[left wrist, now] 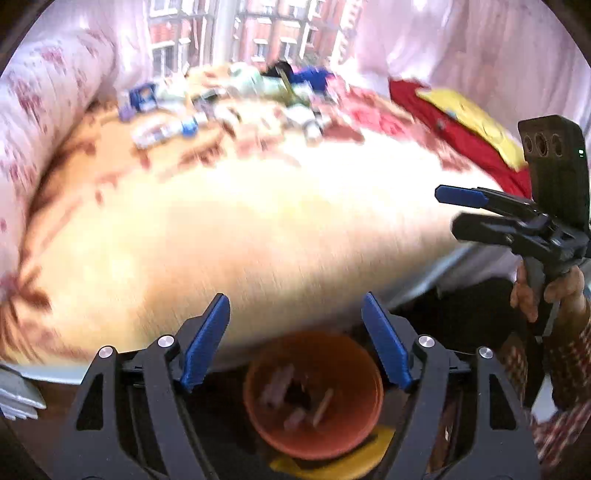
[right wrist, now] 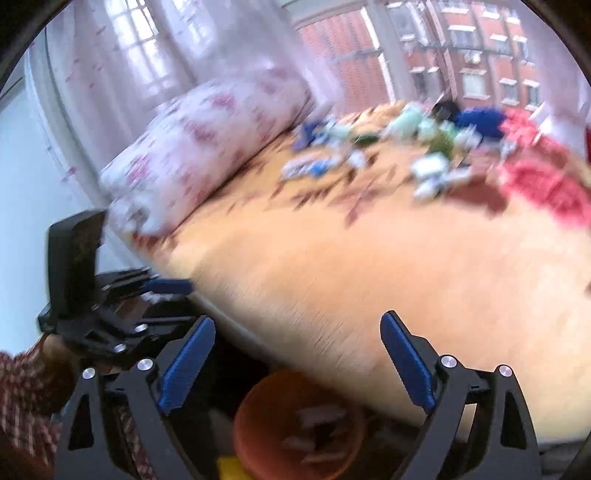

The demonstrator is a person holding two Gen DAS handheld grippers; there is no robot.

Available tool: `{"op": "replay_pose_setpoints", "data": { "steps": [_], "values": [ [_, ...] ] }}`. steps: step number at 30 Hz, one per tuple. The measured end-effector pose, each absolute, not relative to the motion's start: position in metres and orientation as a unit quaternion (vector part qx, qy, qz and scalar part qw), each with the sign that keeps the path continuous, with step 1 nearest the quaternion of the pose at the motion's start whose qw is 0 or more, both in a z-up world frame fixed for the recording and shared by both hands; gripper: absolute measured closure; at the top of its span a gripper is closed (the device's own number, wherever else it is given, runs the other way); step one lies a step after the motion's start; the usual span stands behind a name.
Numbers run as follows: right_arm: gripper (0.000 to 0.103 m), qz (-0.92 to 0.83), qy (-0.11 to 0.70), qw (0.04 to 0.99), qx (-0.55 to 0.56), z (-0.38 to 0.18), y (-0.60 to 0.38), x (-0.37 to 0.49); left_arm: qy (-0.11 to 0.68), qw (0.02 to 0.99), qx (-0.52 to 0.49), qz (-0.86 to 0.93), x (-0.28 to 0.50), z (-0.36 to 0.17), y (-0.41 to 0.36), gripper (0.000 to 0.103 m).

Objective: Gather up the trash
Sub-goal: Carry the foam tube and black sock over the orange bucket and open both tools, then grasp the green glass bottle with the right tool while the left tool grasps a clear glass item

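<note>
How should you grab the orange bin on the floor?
Grip the round orange plastic bin by its thin upright rim, one of the fingers inside, one outside, coming straight down from above. Its mouth faces up, and it sits tight against the bed's edge.

A bed (right wrist: 332, 266) spread with a yellow-orange patterned sheet fills the view. A rolled white quilt with pink flowers (right wrist: 207, 147) is laid along it toward ten o'clock. Sheer pink curtains (right wrist: 229, 44) are hung at twelve o'clock, and red-brick buildings (right wrist: 480, 59) are seen through the daylit windows (left wrist: 229, 33).
</note>
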State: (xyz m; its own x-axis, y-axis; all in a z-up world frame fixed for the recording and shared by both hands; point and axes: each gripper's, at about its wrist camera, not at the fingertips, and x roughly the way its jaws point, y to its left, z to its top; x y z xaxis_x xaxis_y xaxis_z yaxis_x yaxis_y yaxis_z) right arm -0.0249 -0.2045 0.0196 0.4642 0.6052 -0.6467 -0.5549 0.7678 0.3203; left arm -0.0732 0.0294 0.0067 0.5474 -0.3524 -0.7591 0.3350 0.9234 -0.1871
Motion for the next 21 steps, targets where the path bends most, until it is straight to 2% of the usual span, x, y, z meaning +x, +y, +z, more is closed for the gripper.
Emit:
{"op": "replay_pose_setpoints", "data": {
  "steps": [6,11,14,18,21],
  "values": [
    [0.013,0.266,0.380,0.885,0.044,0.040,-0.222,0.067,0.403,0.892,-0.033,-0.205,-0.036,0.030,0.013,0.031],
    [0.014,0.213,0.363,0.907,-0.016,0.048,-0.205,0.146,0.400,0.890,-0.029,-0.218,-0.016,0.025,0.002,0.030],
    [0.014,0.185,0.384,0.904,-0.030,0.039,-0.190,0.203,0.397,0.891,-0.025,-0.221,-0.010,0.021,0.000,0.030],
    [0.020,0.158,0.422,0.891,-0.047,0.014,-0.171,0.261,0.404,0.887,-0.029,-0.220,0.001,0.013,0.005,0.031],
    [0.029,0.139,0.455,0.879,-0.045,-0.006,-0.162,0.291,0.413,0.884,-0.037,-0.216,0.006,0.007,0.014,0.030]
  ]
}}
